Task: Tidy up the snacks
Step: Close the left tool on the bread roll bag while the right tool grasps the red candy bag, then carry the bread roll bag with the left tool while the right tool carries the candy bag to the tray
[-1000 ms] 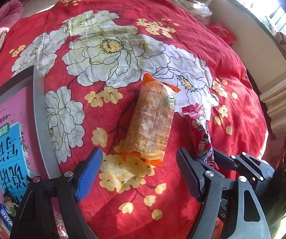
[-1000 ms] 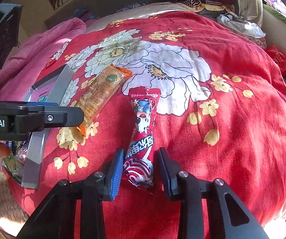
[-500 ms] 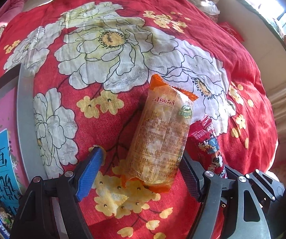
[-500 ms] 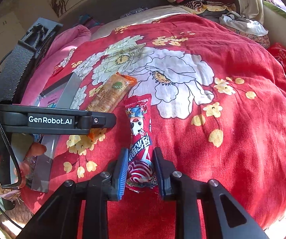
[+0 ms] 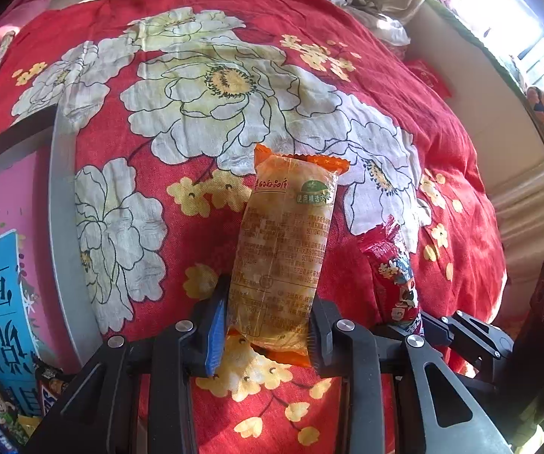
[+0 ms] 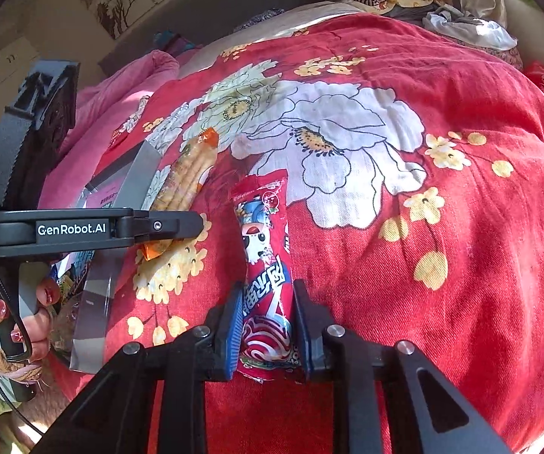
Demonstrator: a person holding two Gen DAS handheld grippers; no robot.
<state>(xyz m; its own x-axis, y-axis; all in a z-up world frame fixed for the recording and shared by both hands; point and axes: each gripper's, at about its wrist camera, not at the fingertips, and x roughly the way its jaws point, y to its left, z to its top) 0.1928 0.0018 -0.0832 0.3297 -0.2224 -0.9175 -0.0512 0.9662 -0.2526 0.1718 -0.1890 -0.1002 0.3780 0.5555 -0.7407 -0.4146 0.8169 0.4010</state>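
in the left wrist view, the left gripper has just been closing, and its two pads now press on either side of the lower end of the orange snack pack, which lies lengthwise on the red floral bedspread with its crimped top pointing away from the camera. just right of the orange pack lies the red snack pack, its near end hidden behind the black frame of the other tool. left of the orange pack, a grey-edged box with a pink and blue printed panel sits on the bedspread (a few wrappers show at its lower corner). in the right wrist view, the right gripper is clamped tight on the lower part of the red snack pack, pads touching both sides. left of the red pack, the orange snack pack lies at a slant, its lower end under the left gripper, which a hand holds beside the grey-edged box.
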